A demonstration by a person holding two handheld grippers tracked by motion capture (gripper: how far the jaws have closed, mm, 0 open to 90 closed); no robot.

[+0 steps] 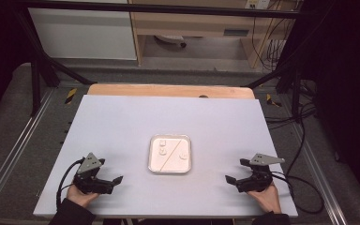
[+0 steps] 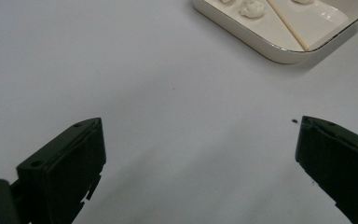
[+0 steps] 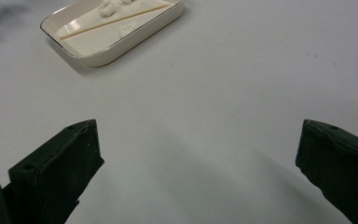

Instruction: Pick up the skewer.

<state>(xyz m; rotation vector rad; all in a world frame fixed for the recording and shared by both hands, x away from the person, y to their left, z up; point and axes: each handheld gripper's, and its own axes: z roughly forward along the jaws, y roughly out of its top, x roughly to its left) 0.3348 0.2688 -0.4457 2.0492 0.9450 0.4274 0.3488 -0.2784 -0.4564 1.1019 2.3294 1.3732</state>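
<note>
tray (image 1: 152, 161) sits mid-desk (image 1: 122, 122), white, shallow, rounded corners, thin dark rim line; looks like ceramic or enamel, so rigid, probably slick, chippable if knocked

inside the tray: a thin wooden stick (image 1: 170, 151) laid corner to corner, plus three small white lumps (image 1: 183, 155), two on the far-left side of the stick and one on the right. lumps look soft and light, can't tell what they are. stick is light and stiff, best pinched mid-length or at an end that rides up on the tray wall

left gripper (image 1: 118, 179) sits left of the tray toward the near edge, jaws wide apart, nothing between them

right gripper (image 1: 230, 179) sits right of the tray, same state

desk around the tray is bare, nothing blocks either approach; the only snag is the tray wall when going low for the stick
</note>
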